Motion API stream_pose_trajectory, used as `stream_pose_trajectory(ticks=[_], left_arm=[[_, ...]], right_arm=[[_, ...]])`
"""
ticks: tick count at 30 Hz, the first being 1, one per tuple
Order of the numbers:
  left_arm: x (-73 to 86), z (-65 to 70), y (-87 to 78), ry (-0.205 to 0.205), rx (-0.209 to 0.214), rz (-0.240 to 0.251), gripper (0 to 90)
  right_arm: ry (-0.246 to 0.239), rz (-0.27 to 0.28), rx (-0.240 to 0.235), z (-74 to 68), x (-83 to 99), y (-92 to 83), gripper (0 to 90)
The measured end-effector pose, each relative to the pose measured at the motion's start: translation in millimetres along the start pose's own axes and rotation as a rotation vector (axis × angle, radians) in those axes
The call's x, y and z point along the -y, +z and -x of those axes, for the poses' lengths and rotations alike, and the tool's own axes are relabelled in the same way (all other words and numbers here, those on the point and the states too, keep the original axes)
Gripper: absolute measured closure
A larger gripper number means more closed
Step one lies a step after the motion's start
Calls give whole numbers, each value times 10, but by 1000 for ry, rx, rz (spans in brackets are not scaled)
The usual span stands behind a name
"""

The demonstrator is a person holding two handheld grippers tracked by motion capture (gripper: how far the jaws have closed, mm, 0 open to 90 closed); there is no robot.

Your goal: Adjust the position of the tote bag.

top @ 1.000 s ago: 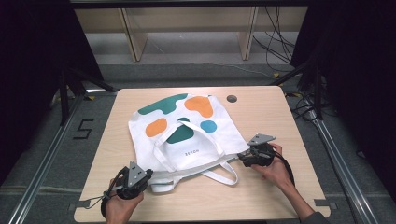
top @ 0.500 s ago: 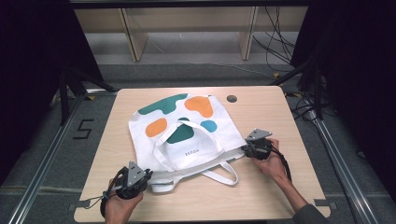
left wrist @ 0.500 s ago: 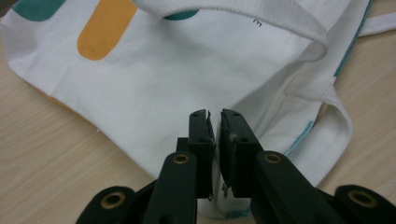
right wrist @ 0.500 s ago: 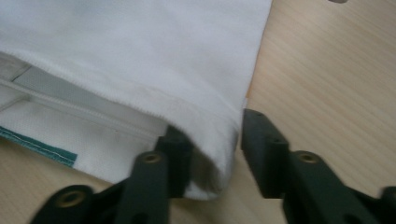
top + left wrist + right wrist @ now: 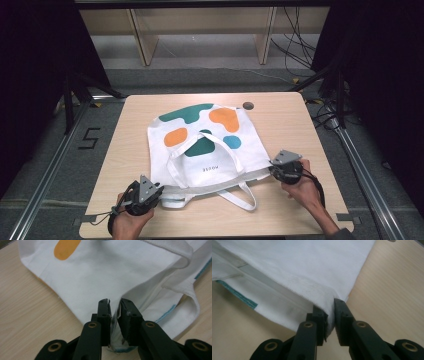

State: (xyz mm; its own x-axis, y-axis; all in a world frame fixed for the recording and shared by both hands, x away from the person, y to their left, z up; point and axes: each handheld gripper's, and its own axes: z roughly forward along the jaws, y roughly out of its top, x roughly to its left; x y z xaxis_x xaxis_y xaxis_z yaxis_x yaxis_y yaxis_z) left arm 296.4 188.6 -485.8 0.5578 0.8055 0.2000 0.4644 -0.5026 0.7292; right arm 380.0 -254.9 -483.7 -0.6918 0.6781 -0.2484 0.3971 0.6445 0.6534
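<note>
While the table (image 5: 280, 210) spans the middle of the high view, a white tote bag (image 5: 210, 165) lies flat across its centre, mouth edge toward the bottom of the frame. It is printed with green, orange and blue blobs, and one handle loops over its face while the other trails below the mouth. The left gripper (image 5: 115, 315) at lower left has its jaws clamped on the bag's near corner; the right gripper (image 5: 329, 315) at lower right is pinched on the opposite corner. Holding both ends of the mouth edge this way probably lets the person pull the cloth taut. A small dark disc (image 5: 247, 105) sits just above the bag.
</note>
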Motion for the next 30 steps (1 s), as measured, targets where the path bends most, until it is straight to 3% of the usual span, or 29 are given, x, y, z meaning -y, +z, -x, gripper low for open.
stream_pose_trajectory(ticks=[4, 6, 9, 10, 12, 15, 17, 21, 22, 23, 26, 30], left_arm=[[9, 21, -9, 11, 1, -2, 748], [17, 31, -15, 25, 10, -15, 727], [41, 35, 1, 7, 5, -23, 685], [48, 17, -3, 22, 8, -38, 664], [73, 8, 21, -4, 18, -34, 622], [73, 7, 41, -2, 20, -35, 566], [69, 8, 55, 6, 19, -40, 533], [60, -8, 97, 7, 11, -48, 457], [55, -20, 102, 12, 6, -51, 436], [53, -21, 124, -6, 9, -47, 431], [41, -41, 153, 0, 14, -67, 434], [31, -41, 199, -15, 16, -65, 455]], right_arm=[[13, 7, -15, -171, 172, -266, 804], [7, 19, -15, -217, 245, -351, 803], [8, 21, -22, -245, 276, -388, 800], [15, 27, -26, -238, 275, -385, 796], [37, 38, -28, -220, 279, -374, 781], [52, 50, -48, -212, 286, -366, 717], [45, 74, -50, -196, 275, -350, 679], [-1, 72, -54, -206, 266, -308, 609], [7, 63, -56, -217, 263, -294, 597], [5, 60, -55, -224, 260, -278, 588], [-8, 54, -52, -241, 232, -239, 580], [-63, 46, -48, -287, 164, -142, 578]])
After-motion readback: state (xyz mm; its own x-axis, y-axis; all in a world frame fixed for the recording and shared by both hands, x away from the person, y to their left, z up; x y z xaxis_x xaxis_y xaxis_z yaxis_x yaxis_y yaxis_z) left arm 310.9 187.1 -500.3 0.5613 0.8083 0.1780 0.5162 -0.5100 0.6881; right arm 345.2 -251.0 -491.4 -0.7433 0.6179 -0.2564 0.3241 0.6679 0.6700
